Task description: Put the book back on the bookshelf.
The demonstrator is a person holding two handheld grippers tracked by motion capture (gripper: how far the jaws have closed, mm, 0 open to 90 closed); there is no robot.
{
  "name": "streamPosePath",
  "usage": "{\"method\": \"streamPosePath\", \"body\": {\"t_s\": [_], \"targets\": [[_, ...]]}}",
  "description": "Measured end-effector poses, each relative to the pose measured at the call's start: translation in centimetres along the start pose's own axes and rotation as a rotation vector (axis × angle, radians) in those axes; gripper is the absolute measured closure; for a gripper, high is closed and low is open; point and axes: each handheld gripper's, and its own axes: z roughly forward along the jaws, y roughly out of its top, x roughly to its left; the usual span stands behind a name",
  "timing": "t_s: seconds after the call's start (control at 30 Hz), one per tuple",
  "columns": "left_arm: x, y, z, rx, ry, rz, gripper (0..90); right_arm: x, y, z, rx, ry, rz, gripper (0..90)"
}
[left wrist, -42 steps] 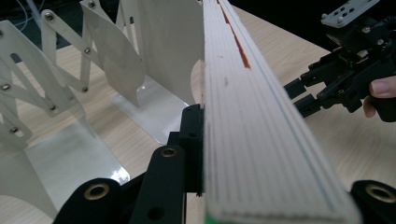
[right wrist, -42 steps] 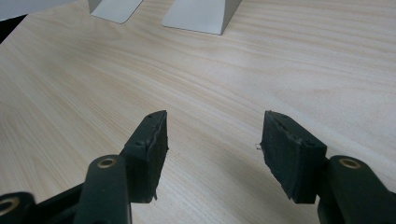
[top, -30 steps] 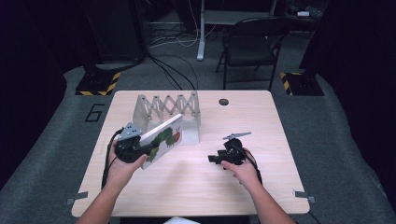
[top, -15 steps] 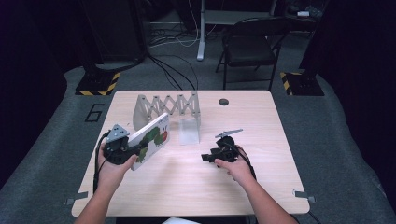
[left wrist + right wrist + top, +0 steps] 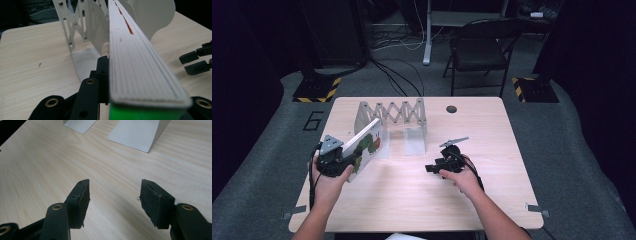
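The left hand-held gripper [image 5: 343, 161], clamped on the book [image 5: 367, 146], has drawn it out of the rack [image 5: 392, 113], toward the counter's [image 5: 412, 200] near-left. The right hand-held gripper [image 5: 435, 168] idles, jaws apart.

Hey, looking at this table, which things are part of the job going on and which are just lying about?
In the job:
- book, clamped in the left gripper
- white folding rack

Lying about:
- dark round spot on the table
- folding chair behind
- floor cables
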Motion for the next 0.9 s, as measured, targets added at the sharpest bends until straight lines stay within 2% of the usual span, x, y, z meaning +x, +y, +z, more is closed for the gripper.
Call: {"method": "streamPosePath", "body": {"t_s": [0.07,0.27,0.37,0.6,0.67,0.9], "targets": [[0.0,-0.2,0.2,-0.007,0.024,-0.003,75.7,-0.1,0.0,0.0,-0.008,-0.001,-0.015,40.9],[-0.2,-1.1,1.1,-0.044,0.089,-0.022,75.8,-0.1,0.0,0.0,-0.006,-0.001,-0.008,40.9],[-0.1,-1.5,1.5,-0.048,0.106,-0.035,75.8,-0.1,-0.1,-0.1,-0.003,-0.003,-0.006,40.9],[0.4,-2.1,2.6,-0.032,0.118,-0.056,75.8,0.0,-0.2,-0.1,0.004,-0.003,0.002,40.9],[0.6,-2.3,2.8,-0.025,0.115,-0.066,75.8,-0.1,-0.2,0.0,-0.005,-0.004,-0.010,40.9],[0.8,-2.6,3.9,-0.012,0.119,-0.074,75.7,-0.1,-0.4,-0.3,-0.001,-0.008,-0.003,40.9]]}}
